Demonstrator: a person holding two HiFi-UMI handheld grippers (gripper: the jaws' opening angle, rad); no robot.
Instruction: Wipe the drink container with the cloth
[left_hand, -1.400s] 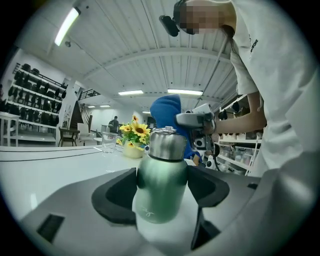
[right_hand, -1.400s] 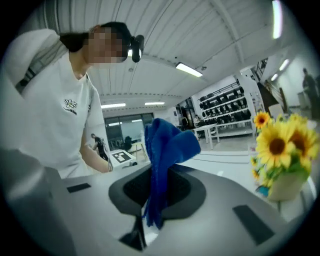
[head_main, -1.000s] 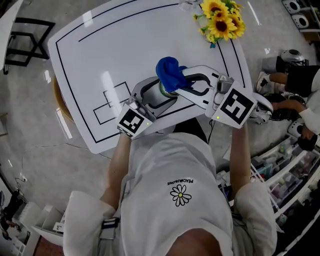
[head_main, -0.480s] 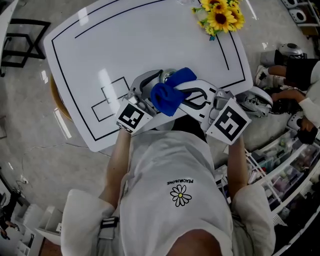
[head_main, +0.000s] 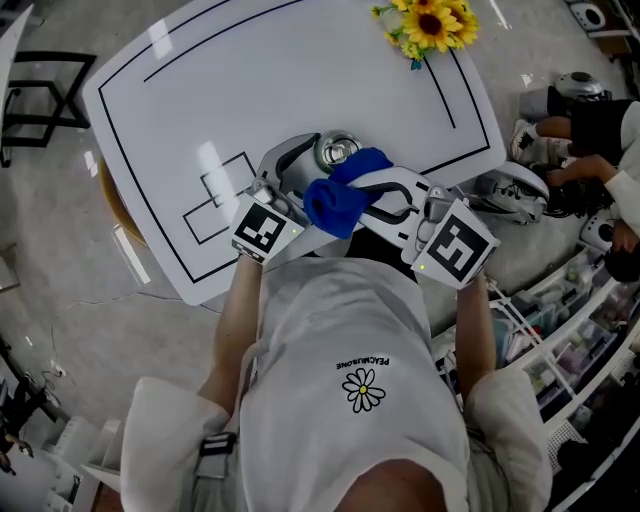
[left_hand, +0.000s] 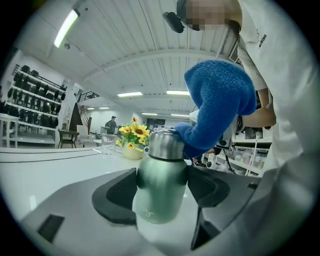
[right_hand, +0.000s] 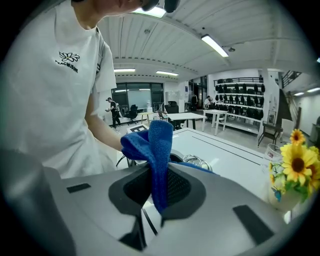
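A small green bottle with a steel cap (left_hand: 159, 182) stands upright between the jaws of my left gripper (left_hand: 161, 186), which is shut on its body; from the head view its cap (head_main: 336, 150) shows near the table's near edge, with my left gripper (head_main: 300, 170) around it. A blue cloth (right_hand: 155, 150) hangs pinched in my right gripper (right_hand: 159, 186), which is shut on it. The cloth (head_main: 343, 192) lies against the near right side of the bottle's top, and in the left gripper view the cloth (left_hand: 216, 107) touches the cap. My right gripper (head_main: 372, 192) sits just right of the bottle.
A white table (head_main: 250, 90) with black lines carries a vase of sunflowers (head_main: 430, 25) at its far right corner. A clear glass (left_hand: 107, 142) stands beside the flowers. A person sits at the right (head_main: 590, 140); shelves of boxes (head_main: 580, 340) lie to my right.
The cloth came down from above the bottle's cap to its near right side. Both grippers shifted slightly toward the table's near edge, and the steel cap is now uncovered.
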